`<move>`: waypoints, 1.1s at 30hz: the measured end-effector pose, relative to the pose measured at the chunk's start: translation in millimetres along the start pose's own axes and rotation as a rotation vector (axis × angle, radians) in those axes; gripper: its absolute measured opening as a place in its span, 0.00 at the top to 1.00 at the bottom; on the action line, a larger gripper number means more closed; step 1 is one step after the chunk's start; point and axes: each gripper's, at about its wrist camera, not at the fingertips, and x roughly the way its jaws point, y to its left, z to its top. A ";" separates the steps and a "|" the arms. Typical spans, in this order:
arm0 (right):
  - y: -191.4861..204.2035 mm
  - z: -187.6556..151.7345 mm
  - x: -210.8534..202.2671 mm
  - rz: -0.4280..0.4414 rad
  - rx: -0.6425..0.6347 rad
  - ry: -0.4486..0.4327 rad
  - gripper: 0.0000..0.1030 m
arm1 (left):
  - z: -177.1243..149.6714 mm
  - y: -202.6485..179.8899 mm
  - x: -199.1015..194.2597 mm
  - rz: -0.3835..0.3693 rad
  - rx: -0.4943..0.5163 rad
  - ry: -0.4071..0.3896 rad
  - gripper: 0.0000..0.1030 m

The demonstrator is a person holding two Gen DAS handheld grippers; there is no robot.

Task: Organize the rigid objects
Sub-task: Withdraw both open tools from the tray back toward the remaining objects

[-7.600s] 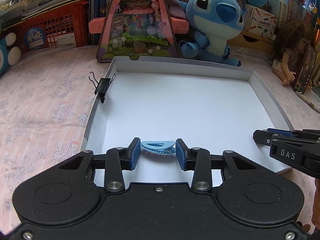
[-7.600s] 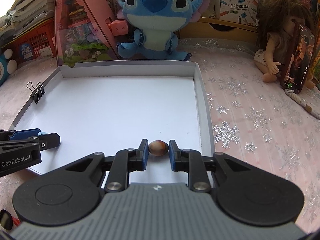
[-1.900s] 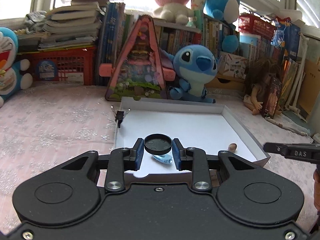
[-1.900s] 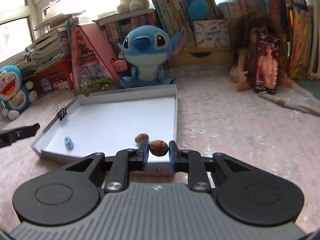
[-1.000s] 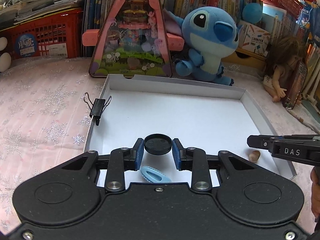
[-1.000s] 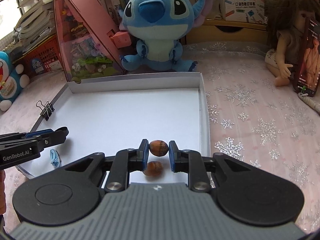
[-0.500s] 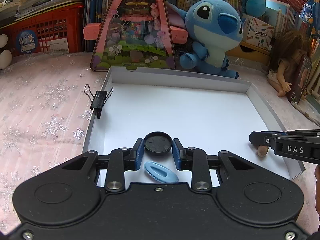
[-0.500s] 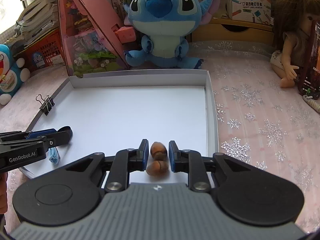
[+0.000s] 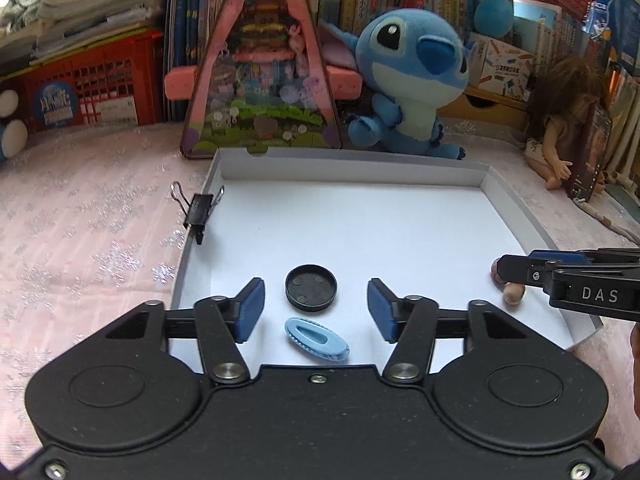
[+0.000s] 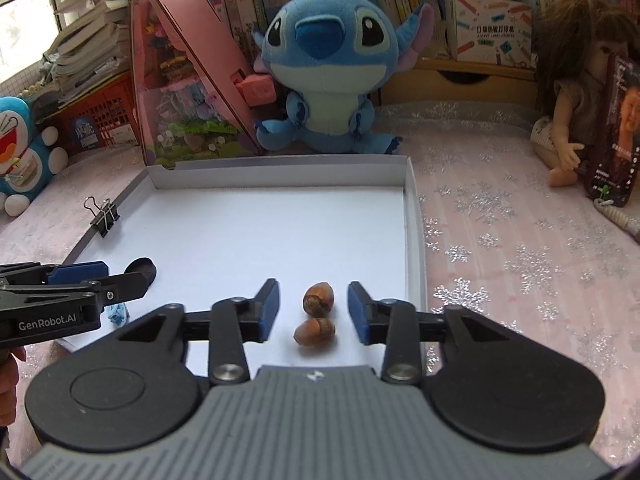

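A shallow white tray (image 9: 352, 166) lies on the pink cloth. My left gripper (image 9: 316, 306) is open over its near left part. A black round cap (image 9: 311, 287) lies on the tray floor between its fingers, and a light blue hair clip (image 9: 316, 338) lies just nearer. My right gripper (image 10: 313, 306) is open over the near right part of the tray (image 10: 280, 170). Two brown acorns lie there: one (image 10: 318, 299) between the fingers, the other (image 10: 314, 331) just nearer. Both acorns (image 9: 513, 291) also show in the left wrist view, partly behind the right gripper.
A black binder clip (image 9: 198, 211) is clamped on the tray's left wall. A Stitch plush (image 10: 324, 68), a pink triangular toy house (image 9: 260, 76), a red crate (image 9: 92, 84), a doll (image 10: 576, 92) and bookshelves stand behind the tray.
Both grippers have opened. The left one let go of the black cap and the right one let go of the acorn; both things now lie on the tray floor.
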 end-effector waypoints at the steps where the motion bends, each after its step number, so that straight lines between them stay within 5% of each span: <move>1: 0.0 -1.2 -3.3 0.000 -0.002 -0.009 0.39 | -0.9 -0.8 -4.3 0.001 0.007 -0.013 0.40; 5: -0.5 -5.7 -16.8 0.004 -0.005 -0.046 0.30 | -5.6 -3.9 -21.3 -0.001 0.035 -0.053 0.27; 13: -1.2 -16.5 -42.1 0.029 -0.002 -0.098 0.19 | -16.1 -10.1 -52.0 -0.037 0.067 -0.084 0.24; 33: 4.7 -54.4 -87.3 0.023 -0.058 -0.190 0.11 | -57.4 -15.5 -101.2 -0.086 0.085 -0.110 0.21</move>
